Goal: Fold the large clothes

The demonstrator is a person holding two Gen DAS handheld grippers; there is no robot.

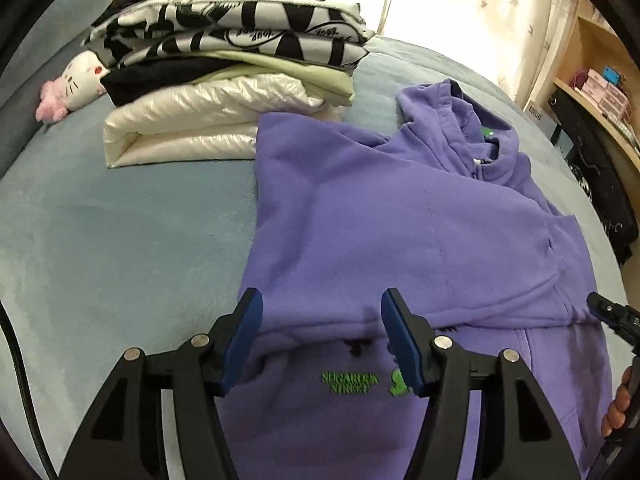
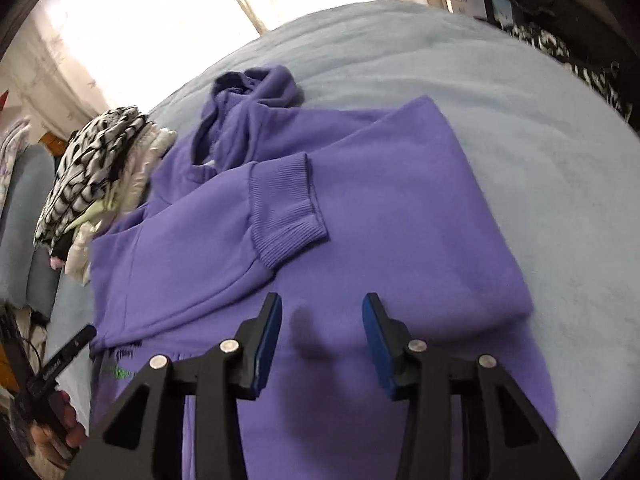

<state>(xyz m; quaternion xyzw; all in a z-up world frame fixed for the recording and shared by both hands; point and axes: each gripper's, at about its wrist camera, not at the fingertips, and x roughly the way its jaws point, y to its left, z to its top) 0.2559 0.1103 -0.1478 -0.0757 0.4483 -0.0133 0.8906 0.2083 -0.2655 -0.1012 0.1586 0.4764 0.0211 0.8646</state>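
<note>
**A:** We note the purple hoodie lies flat on the bed, sleeves crossed over its chest, cuff uppermost; we judge this readies a lengthwise fold.

**B:** Agreed. The left gripper hovers over its near hem, jaws apart, empty. The right gripper, likewise parted, holds nothing. The folded stack sits far left.

Strong daylight through the far curtains blows out to white glare. Fisheye curvature and dark vignetting at edges. Right-wrist view motion-blurred; left-wrist view sharper.
</note>
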